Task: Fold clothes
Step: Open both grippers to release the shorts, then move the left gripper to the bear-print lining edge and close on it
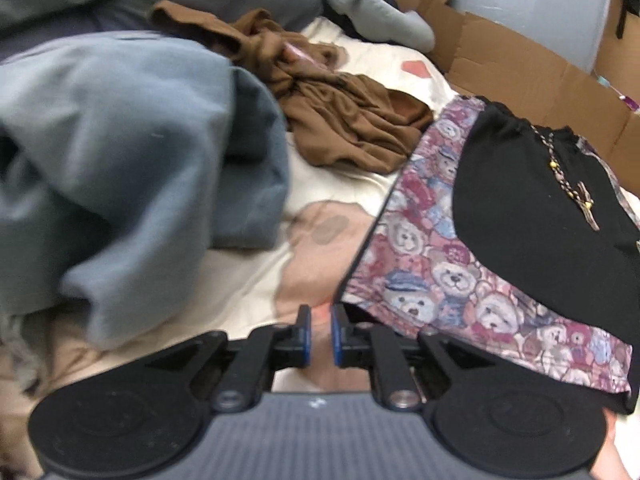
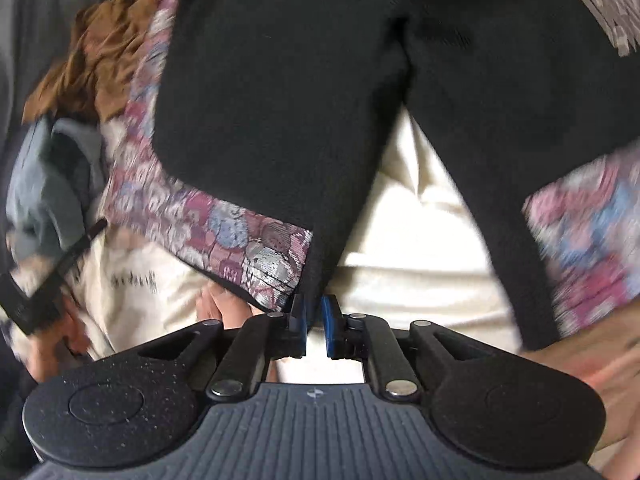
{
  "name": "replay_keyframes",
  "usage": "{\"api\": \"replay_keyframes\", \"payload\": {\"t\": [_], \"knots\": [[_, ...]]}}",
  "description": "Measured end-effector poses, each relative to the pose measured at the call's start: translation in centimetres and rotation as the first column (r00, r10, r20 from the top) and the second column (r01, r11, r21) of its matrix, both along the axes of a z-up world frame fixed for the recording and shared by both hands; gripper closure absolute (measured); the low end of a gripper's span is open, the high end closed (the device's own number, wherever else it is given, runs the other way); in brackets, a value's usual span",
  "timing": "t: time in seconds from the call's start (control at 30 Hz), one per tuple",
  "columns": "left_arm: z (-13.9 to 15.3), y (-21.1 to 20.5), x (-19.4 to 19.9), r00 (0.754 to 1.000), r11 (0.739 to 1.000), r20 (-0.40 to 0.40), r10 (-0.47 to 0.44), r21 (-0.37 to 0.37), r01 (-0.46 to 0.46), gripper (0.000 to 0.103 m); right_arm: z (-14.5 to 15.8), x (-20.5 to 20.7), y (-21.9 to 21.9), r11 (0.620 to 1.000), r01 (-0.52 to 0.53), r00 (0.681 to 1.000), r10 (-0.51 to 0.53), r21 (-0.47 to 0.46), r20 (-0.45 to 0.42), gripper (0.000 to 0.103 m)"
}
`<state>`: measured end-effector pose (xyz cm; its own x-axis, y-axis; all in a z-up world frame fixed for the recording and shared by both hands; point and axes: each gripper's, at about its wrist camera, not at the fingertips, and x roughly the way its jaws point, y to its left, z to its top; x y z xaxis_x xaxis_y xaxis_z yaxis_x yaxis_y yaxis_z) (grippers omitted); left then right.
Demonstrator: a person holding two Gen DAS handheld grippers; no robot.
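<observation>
On the bed (image 1: 248,280), going left to right in the left wrist view: a heap of grey-blue clothing (image 1: 132,168) at nine o'clock, a crumpled brown garment (image 1: 340,120) at twelve, then the black shorts with teddy-bear print panels (image 1: 540,220) spread flat at three o'clock, with cardboard boxes (image 1: 520,68) behind.

The step in hand looks like the shorts, laid out and just let go; the legs lie apart, so a fold still seems due. Next, I judge, each side needs a fresh pinch on a hem or the waist to bring one half over the other.

The left hand-held gripper (image 1: 320,334) stands a narrow slit open with nothing between its jaws, only sheet showing through; the printed hem lies just at its one o'clock. The right hand-held gripper (image 2: 314,326) is likewise barely parted and empty, the edge of the left leg's print panel just at its eleven o'clock, apparently not pinched.
</observation>
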<state>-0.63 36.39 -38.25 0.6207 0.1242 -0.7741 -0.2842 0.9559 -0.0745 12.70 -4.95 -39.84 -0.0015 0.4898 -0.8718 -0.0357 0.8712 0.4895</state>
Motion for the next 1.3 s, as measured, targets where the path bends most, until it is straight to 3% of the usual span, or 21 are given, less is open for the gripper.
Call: {"api": "replay_keyframes", "payload": {"t": [0.03,0.1,0.2,0.4,0.5,0.67,0.83,0.93,1.07,1.3], "knots": [[0.3,0.3,-0.3,1.0,1.0,0.004,0.023,0.003,-0.023,0.091,0.7,0.2,-0.3,0.999,-0.033,0.999,0.033,-0.015,0.017,0.082],[0.9,0.9,-0.5,0.998,0.998,0.015,0.065,0.0,-0.065,0.092,2.0,0.9,-1.0,0.995,-0.087,0.994,0.09,-0.047,0.055,0.077],[1.9,1.0,0.1,0.996,0.996,0.04,0.084,-0.009,-0.084,0.092,3.4,2.2,-2.5,0.988,-0.128,0.986,0.136,-0.09,0.099,0.076],[3.0,-0.8,3.6,0.997,0.999,0.081,0.02,-0.046,-0.017,0.091,4.5,4.7,-6.0,0.968,-0.156,0.974,0.183,-0.194,0.132,0.076],[3.2,-1.7,5.6,0.995,0.998,0.096,0.01,-0.064,-0.004,0.091,5.0,5.7,-7.3,0.958,-0.171,0.966,0.209,-0.228,0.152,0.066],[3.6,-4.0,9.1,0.992,0.996,0.114,-0.051,-0.065,0.059,0.091,5.1,7.3,-9.9,0.945,-0.188,0.953,0.242,-0.267,0.184,0.066],[3.3,-6.1,13.2,0.989,0.992,0.108,-0.1,-0.072,0.108,0.091,4.5,7.9,-12.8,0.942,-0.151,0.952,0.22,-0.3,0.213,0.065],[2.5,-6.8,15.4,0.992,0.989,0.082,-0.097,-0.104,0.106,0.091,3.8,7.7,-14.4,0.945,-0.125,0.952,0.199,-0.301,0.231,0.061],[1.2,-7.2,18.0,0.996,0.993,0.042,-0.082,-0.083,0.085,0.091,2.9,7.3,-16.9,0.954,-0.069,0.95,0.152,-0.293,0.272,0.06],[0.7,-8.5,22.3,0.989,0.988,0.02,-0.145,-0.042,0.146,0.091,1.7,7.4,-21.1,0.947,0.037,0.916,0.095,-0.319,0.391,0.06]]}}
